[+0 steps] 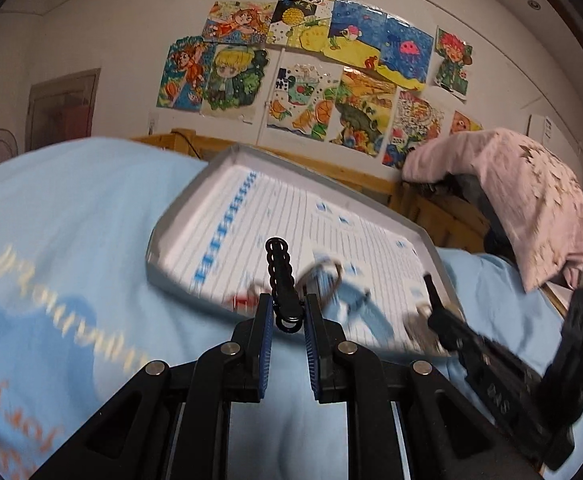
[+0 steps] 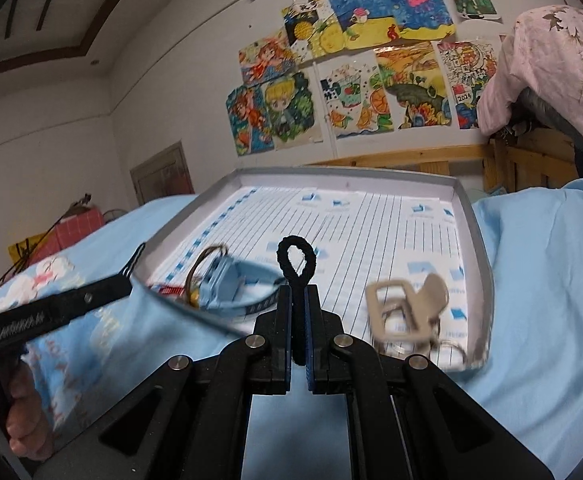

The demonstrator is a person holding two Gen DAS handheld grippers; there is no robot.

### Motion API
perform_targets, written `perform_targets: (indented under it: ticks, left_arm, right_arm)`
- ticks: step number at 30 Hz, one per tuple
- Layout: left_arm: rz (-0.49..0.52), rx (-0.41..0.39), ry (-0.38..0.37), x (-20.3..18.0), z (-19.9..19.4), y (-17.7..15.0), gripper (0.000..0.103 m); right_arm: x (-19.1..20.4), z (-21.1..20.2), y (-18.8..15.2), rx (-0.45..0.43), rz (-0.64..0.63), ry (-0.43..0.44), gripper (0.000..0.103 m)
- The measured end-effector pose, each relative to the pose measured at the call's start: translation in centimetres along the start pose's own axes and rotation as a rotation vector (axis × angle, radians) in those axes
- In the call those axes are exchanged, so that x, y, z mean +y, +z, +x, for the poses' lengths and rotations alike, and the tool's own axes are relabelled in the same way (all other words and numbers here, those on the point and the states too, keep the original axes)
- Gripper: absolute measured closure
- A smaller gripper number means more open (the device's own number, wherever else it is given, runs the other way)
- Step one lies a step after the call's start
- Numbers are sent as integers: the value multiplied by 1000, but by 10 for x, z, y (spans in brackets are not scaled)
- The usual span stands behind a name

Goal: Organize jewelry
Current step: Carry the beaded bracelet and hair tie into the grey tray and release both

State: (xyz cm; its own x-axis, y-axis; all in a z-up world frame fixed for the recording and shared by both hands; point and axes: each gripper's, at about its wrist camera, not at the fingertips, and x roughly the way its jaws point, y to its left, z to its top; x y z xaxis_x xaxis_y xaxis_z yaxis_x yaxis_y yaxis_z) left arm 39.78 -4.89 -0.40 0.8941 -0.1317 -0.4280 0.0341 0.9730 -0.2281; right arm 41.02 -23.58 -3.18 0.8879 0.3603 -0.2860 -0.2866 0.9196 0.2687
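Observation:
My left gripper (image 1: 287,304) is shut on a black wavy hair tie (image 1: 279,268) that stands upright between the blue pads. Just beyond it lies a shallow grey tray (image 1: 227,160) lined with ruled paper. My right gripper (image 2: 298,292) is shut on a black cord loop (image 2: 296,260), held over the tray's (image 2: 473,216) near edge. In the tray lie a blue strap with a metal ring (image 2: 227,276), a small red piece (image 2: 171,290) and a beige buckle piece (image 2: 407,304). Each gripper shows in the other's view: the right gripper (image 1: 437,312) and the left gripper (image 2: 123,280).
The tray rests on a light blue bedsheet (image 1: 71,208) with printed lettering. A pink cloth (image 1: 531,200) drapes over a wooden bed frame (image 2: 411,158) at the back right. A hand (image 2: 23,420) grips the left tool's handle. Drawings cover the wall behind.

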Motion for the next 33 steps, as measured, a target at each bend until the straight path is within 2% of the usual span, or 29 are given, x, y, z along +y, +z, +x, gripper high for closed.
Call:
perform_targets:
  ticks: [7, 12, 21, 30, 32, 33]
  left_arm:
    - [-29, 60, 11, 11, 48, 11, 89]
    - [-60, 94, 2, 17, 62, 7, 89]
    - [-74, 105, -16, 18, 62, 5, 88]
    - [-33, 105, 18, 13, 58, 5, 88]
    - [-16, 103, 42, 11, 56, 5, 85]
    - [-8, 102, 48, 11, 55, 6, 79]
  right_arm:
    - [-9, 27, -2, 41, 49, -25, 98]
    - [-16, 39, -6, 74, 90, -44, 98]
    - [-10, 41, -8, 81, 67, -88, 97]
    - [-5, 34, -7, 61, 50, -97, 97]
    - [-3, 32, -6, 56, 41, -105, 94]
    - [-2, 31, -6, 53, 38, -108, 90]
